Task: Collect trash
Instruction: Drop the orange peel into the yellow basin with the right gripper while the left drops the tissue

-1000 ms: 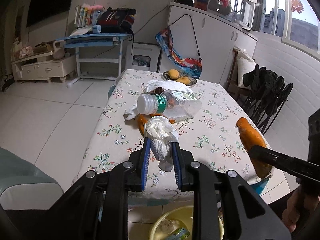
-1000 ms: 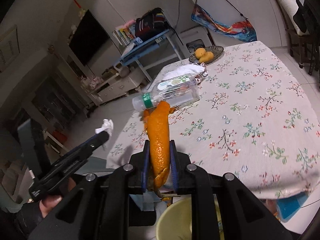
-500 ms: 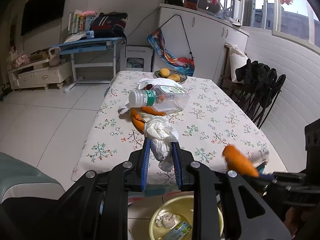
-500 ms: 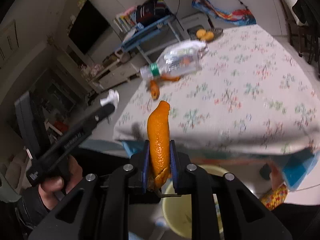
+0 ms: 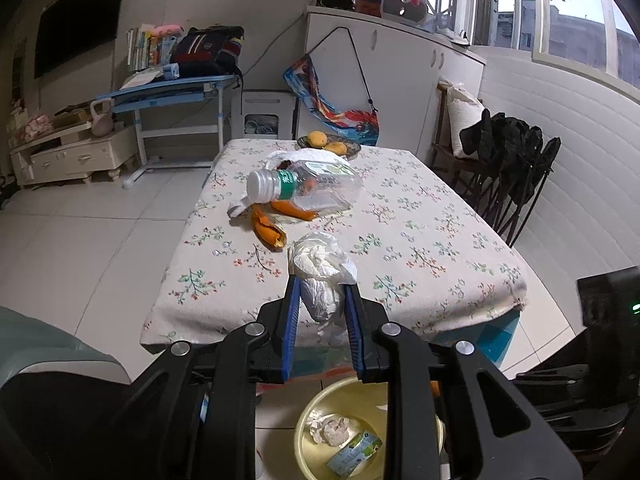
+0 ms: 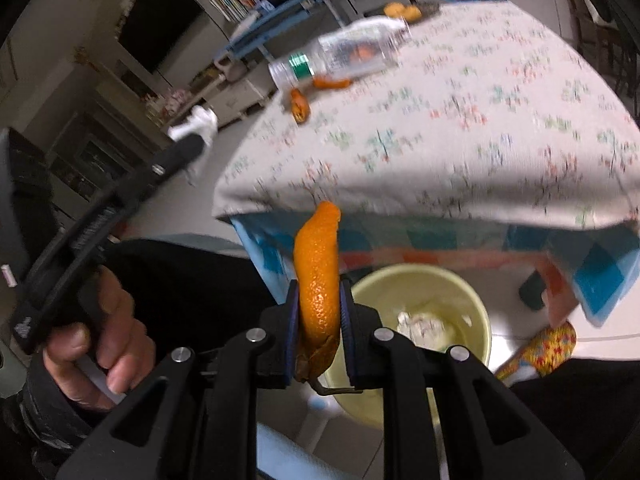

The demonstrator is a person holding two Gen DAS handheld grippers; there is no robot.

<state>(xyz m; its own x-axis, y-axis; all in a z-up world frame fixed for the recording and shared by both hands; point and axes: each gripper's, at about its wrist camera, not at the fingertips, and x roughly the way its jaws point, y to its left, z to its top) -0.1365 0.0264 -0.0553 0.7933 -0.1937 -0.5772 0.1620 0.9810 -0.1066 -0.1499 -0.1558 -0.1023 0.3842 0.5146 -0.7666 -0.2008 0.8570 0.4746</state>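
Note:
My left gripper (image 5: 322, 312) is shut on a crumpled white tissue (image 5: 322, 276), held in front of the table's near edge. My right gripper (image 6: 319, 320) is shut on a long orange peel (image 6: 318, 276), held below the table edge, just left of and above the yellow bin (image 6: 476, 292). The yellow bin (image 5: 308, 432) on the floor holds a crumpled tissue (image 5: 332, 430) and a wrapper (image 5: 354, 452). On the floral tablecloth (image 5: 420, 240) lie an empty plastic bottle (image 5: 304, 192) and more orange peels (image 5: 268, 232).
A plate of oranges (image 5: 328, 144) sits at the table's far end. Folded black chairs (image 5: 516, 176) stand to the right, a blue desk (image 5: 176, 92) at the back left. The left gripper handle and hand (image 6: 92, 332) show in the right wrist view.
Both grippers have pulled back from the table toward me. The right gripper with the peel has dropped from above the tablecloth to below the table edge, over the bin.

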